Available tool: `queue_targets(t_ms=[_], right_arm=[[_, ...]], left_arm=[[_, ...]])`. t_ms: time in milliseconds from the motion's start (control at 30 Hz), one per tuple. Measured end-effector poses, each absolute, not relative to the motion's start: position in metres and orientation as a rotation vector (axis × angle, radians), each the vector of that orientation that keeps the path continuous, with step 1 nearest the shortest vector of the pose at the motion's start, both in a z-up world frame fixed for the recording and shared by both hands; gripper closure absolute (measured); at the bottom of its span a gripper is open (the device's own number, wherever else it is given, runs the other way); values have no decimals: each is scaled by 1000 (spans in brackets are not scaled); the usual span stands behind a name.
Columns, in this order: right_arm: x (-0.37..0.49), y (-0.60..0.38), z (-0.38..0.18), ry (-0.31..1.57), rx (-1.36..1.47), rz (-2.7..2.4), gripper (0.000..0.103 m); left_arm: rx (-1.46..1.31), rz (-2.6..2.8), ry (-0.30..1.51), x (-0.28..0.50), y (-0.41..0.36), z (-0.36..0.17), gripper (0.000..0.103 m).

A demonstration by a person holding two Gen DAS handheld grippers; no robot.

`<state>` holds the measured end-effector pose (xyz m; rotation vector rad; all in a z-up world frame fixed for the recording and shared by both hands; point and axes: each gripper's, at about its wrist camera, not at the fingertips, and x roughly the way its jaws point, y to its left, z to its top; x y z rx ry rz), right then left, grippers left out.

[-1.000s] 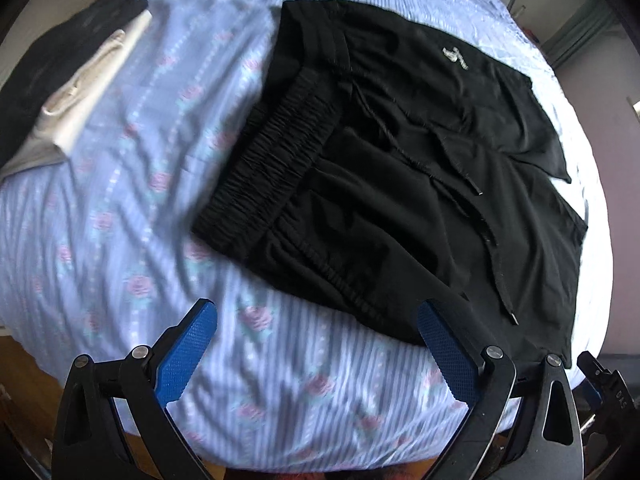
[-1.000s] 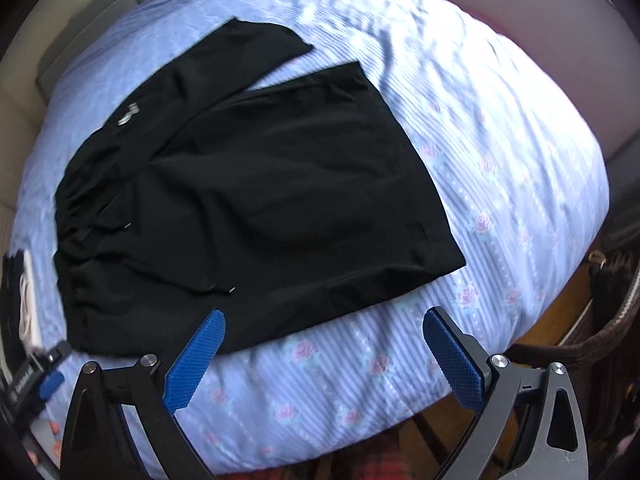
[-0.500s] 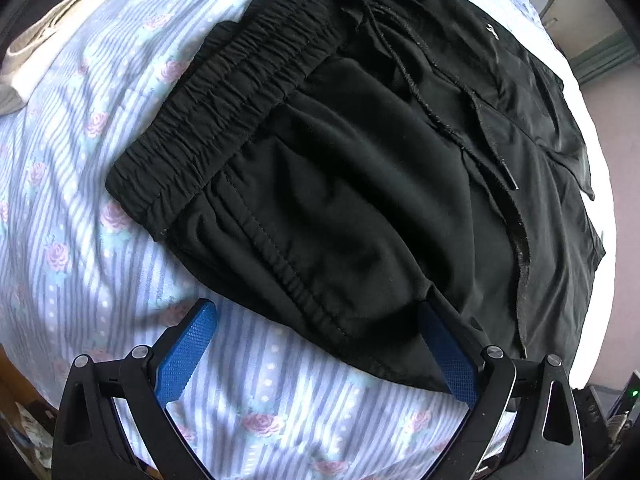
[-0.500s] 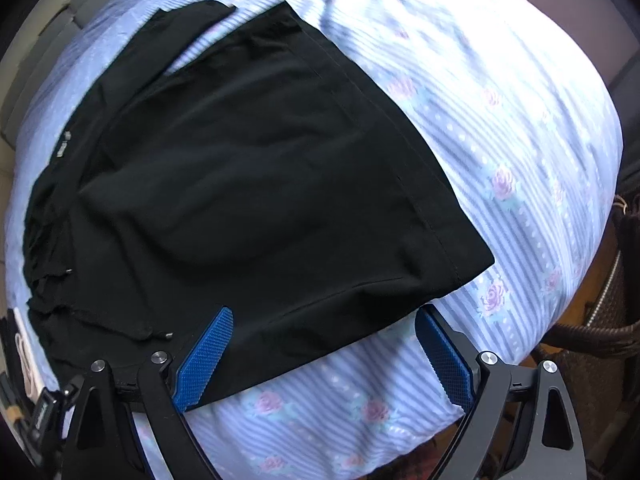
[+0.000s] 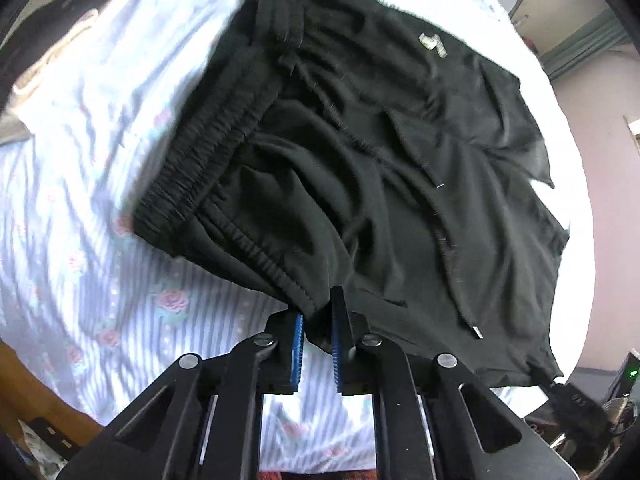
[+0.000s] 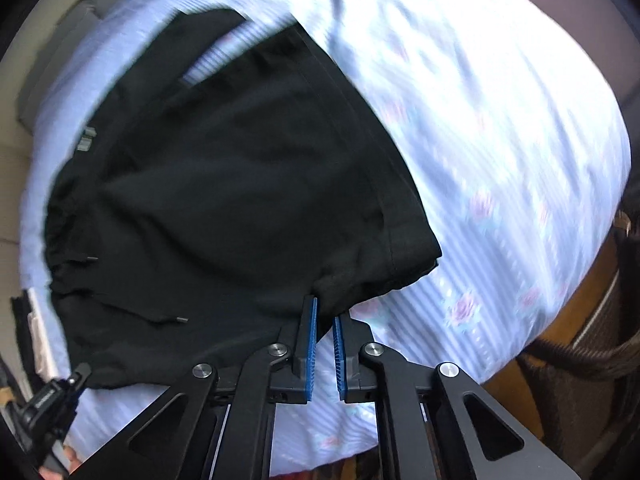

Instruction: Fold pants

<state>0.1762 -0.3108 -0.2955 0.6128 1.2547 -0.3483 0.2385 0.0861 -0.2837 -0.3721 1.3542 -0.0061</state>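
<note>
Presently, by descending size. Bed sheet (image 5: 80, 248): pale blue, floral, striped, bearing all else. Pants (image 5: 380, 168): black, spread across the sheet, waistband far-left, near edge lifted into both tools. Left gripper (image 5: 317, 336): jaws closing, clenched on the waistband's near corner. Right gripper (image 6: 324, 334): clenched on the near hem corner. Drawstring tip (image 5: 439, 185): loose on the cloth. Handling note: carry both corners level and together toward the far edge, keeping the cloth taut so no crease forms.
</note>
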Motion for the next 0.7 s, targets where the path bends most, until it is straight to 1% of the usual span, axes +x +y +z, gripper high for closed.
queue_targets(t_ms=[33,133,233,300,333,400,467,500,567,600,633,667,700], right_arm=[[176,-311,-295,1255,613,-348,95],[185,-313,-245,1167,592,-280,97],[189,-318,-208,1102,582,-226,98],[197,-320,-169,1029,561,-188,98],[197,-320,-169,1029,561,-188,98],[203,-321,-147,986,541,-163,98],[205,-324,-145,982,544,-169,98],[205,-329,-146,1010,570,-197,96],[207,-329,-154,1037,603,-207,80],[200,-329,-157,1057,626,-211,58],[198,-329,-167,1074,649,-221,44],[193,-327,-177,1090,680,-234,43],[183,-327,-201,1132,743,-247,43]], left_arm=[[-377,-10,1340,238,87,-274,93],[-357,-17,1298,232,87,-253,95],[-329,-29,1256,227,89,-230,95],[-329,-40,1228,222,92,-213,95],[-330,-44,1210,223,91,-204,95],[-340,-45,1186,230,84,-192,95],[-343,-44,1179,237,82,-186,95],[-338,-39,1177,239,79,-183,95],[-337,-35,1180,243,77,-181,96],[-335,-34,1184,245,75,-181,95],[-332,-34,1189,246,75,-180,95],[-331,-34,1191,244,76,-180,95],[-324,-33,1199,244,75,-181,95]])
